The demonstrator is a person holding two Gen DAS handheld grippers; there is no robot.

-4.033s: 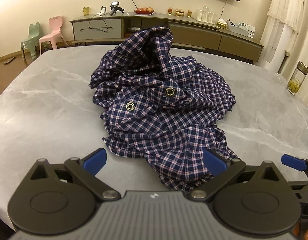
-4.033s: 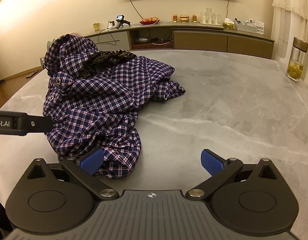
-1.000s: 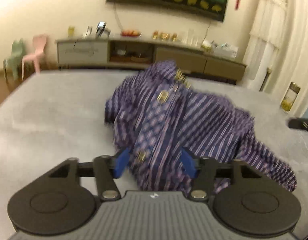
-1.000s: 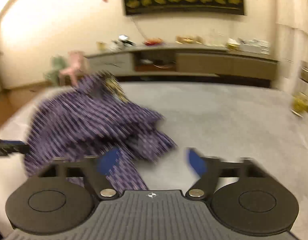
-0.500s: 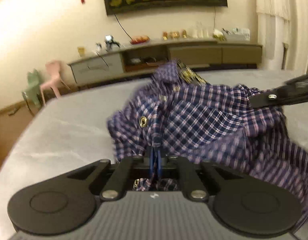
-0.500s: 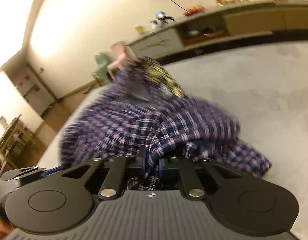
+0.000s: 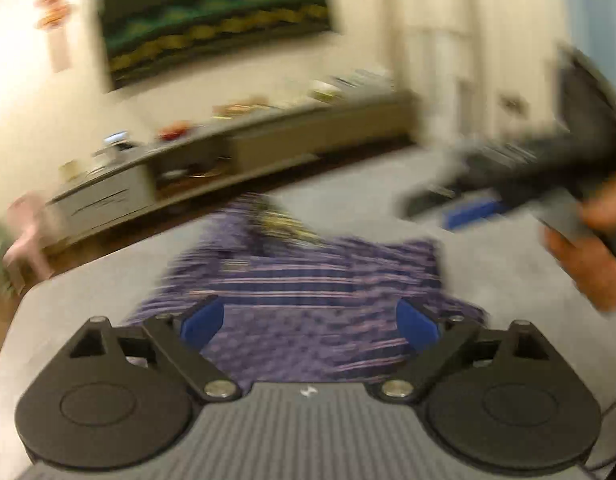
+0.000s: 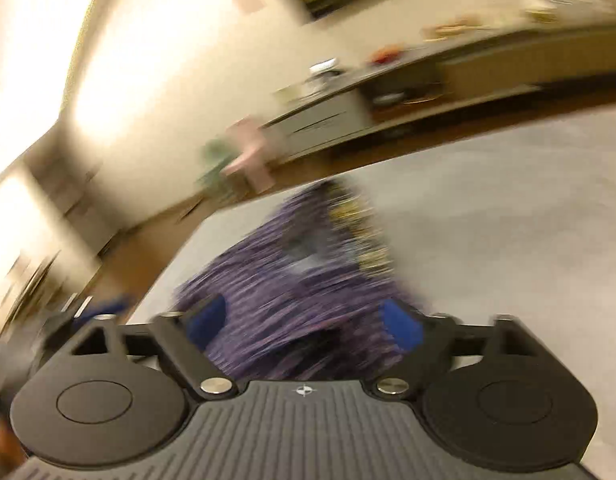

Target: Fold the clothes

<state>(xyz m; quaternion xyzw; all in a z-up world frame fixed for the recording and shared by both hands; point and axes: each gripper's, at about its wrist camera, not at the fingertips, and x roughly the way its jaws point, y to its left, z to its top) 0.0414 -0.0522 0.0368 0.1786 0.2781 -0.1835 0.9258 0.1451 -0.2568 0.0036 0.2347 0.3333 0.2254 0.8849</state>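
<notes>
A dark blue plaid shirt [image 7: 308, 276] lies crumpled on the grey marble table [image 7: 507, 272], blurred by motion. My left gripper [image 7: 309, 324] has its jaws opening wide. The shirt shows in the gap just beyond the blue pads [image 7: 202, 322], and neither pad presses on it. In the right wrist view the shirt [image 8: 292, 292] fills the space ahead of my right gripper [image 8: 303, 323], whose jaws are also opening, with no cloth pinched. The right gripper's blue pad [image 7: 471, 210] and the hand [image 7: 587, 264] holding it appear at the right of the left wrist view.
A long low sideboard [image 7: 248, 148] with small items stands along the far wall under a dark painting [image 7: 212, 20]. Small pink and green chairs [image 8: 244, 156] stand on the floor beyond the table's left edge [image 8: 168, 268]. Bare tabletop [image 8: 507, 220] stretches to the right.
Half a second ago both grippers were shut on folds of the shirt. Now both stand open and the cloth has dropped onto the table. Both views have swung and rolled.
</notes>
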